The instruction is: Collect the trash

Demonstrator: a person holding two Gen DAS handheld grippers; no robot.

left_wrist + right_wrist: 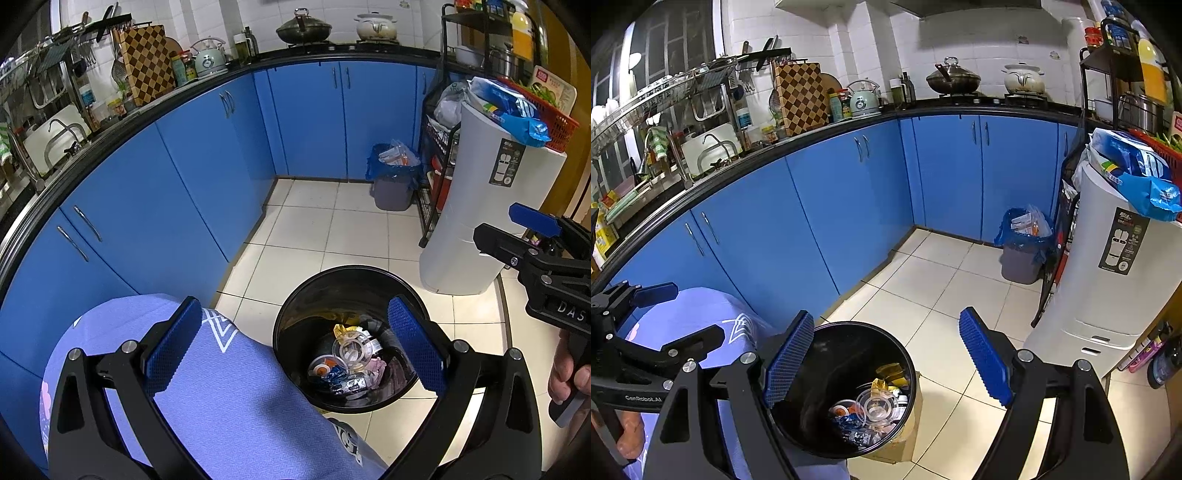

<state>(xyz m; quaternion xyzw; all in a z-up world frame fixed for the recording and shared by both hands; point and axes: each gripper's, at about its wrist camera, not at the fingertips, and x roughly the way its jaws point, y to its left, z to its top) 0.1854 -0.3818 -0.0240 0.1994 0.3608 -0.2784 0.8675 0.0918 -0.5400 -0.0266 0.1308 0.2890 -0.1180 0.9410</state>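
Both tools, L & R, released above black bin w/ trash.

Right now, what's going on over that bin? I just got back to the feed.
A person holds both grippers over a black trash bin on the kitchen floor. The left gripper and right gripper are both open and hold nothing. The bin already contains trash: a clear plastic lid and crumpled wrappers. A purple cloth lies beside the bin. A grey bin with a blue liner stands by the far cabinets.
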